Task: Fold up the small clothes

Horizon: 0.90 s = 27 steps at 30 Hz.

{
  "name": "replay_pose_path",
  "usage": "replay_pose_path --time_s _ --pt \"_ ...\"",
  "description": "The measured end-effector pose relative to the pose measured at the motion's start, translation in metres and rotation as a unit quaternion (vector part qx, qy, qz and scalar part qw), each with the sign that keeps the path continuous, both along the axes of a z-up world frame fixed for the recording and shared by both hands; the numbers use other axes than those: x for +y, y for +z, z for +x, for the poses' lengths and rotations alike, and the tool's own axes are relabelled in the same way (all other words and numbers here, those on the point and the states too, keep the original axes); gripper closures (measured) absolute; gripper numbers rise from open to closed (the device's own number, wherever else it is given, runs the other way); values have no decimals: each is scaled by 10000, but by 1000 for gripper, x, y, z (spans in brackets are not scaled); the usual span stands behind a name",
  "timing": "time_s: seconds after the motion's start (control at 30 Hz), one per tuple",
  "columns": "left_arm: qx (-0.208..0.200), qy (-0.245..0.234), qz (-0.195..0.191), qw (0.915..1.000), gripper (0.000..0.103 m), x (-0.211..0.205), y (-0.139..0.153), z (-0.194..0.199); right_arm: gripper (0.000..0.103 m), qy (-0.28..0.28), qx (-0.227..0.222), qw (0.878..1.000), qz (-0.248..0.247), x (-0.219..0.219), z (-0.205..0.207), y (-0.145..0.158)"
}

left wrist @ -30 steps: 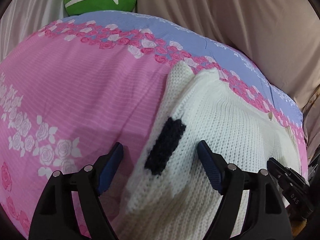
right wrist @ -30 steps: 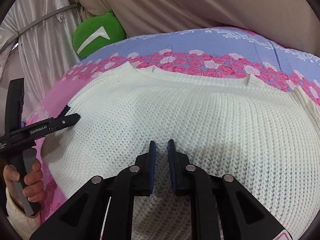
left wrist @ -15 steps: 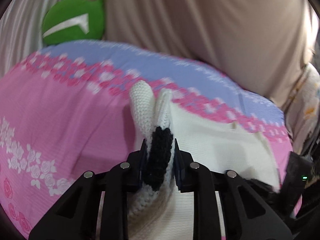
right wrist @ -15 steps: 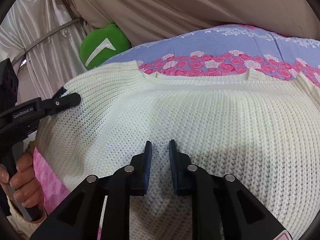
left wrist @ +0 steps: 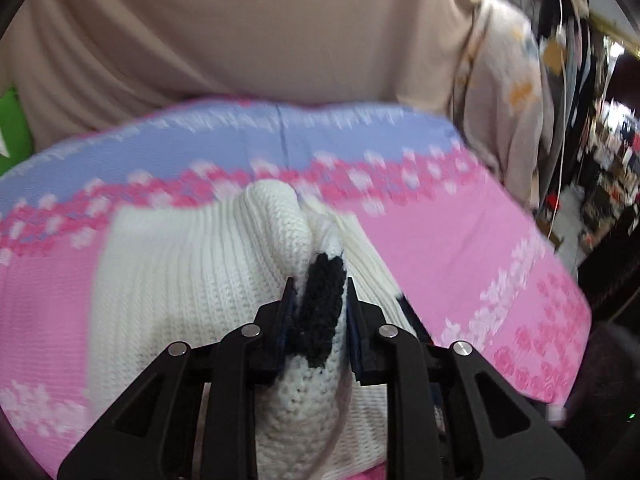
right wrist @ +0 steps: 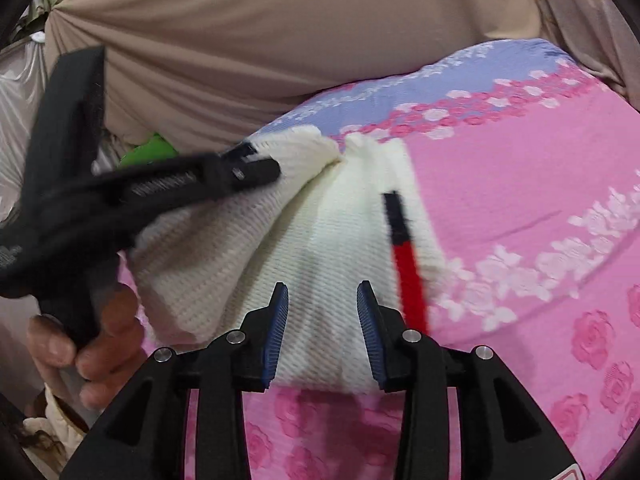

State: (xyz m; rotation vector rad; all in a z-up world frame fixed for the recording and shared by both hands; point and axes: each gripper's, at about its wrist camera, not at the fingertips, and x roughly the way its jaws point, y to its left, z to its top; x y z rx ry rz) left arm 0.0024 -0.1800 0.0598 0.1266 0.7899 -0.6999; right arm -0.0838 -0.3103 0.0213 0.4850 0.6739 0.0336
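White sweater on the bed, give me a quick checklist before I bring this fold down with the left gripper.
1. Left gripper clamped on the white sweater at its black patch: ok.
2. Right gripper free of fabric, jaws apart over the sweater: ok.
3. Lifted edge carried across the body: ok, bunched near the tips.
4. Sweater fully on the pink bedspread: ok in the right wrist view.
5. Red and black stripe lying flat: ok.
6. Layers under the fold smooth: cannot tell, hidden and blurred.
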Motion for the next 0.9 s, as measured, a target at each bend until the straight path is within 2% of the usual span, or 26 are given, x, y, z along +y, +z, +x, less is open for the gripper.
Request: replay_pose_path --time_s 0.07,0.13,0.2,0.23,0.3,0.37,0.47,0.57,0.63,0.73,0.77,0.8,0.83,0.9 --pt "180 -120 288 9993 73 -22 -27 -1 64 -134 56 9998 130 -16 -11 -2" --pt "-293 -51 420 9987 68 -24 -21 -20 63 -251 54 9994 217 -28 -18 -1" --pt "-305 -219 112 9992 52 -10 -3 -32 63 -295 2 9993 238 -36 -22 2" --pt "-341 -300 -93 9989 48 4 9 -39 61 -310 -46 9992 237 -39 -22 6" --pt "-558 -267 -305 9976 33 30 27 -51 53 -241 -173 9992 255 -41 -18 12" --pt "-755 -39 -369 9965 28 60 39 -54 46 -81 -317 9990 318 -42 -9 22" --pt "-640 418 -285 9967 28 102 38 -47 32 194 -367 9979 500 -37 15 30" --pt "-285 773 -101 9966 28 130 20 -37 30 407 -174 9982 400 -26 44 28" --pt "-32 987 29 9951 28 143 4 -32 29 483 128 9984 253 -17 65 21" --pt "305 1129 202 9929 28 156 -20 -28 29 760 434 9954 398 -4 89 5" --pt "408 1154 239 9922 28 158 -26 -28 36 844 500 9944 389 1 94 0" --pt "502 1166 264 9916 28 158 -33 -27 48 926 537 9937 333 6 99 -3" --pt "599 1162 266 9911 28 158 -39 -26 76 1020 520 9931 251 10 101 -3" --pt "650 1129 258 9911 28 157 -42 -26 81 1214 71 9905 639 1 94 11"
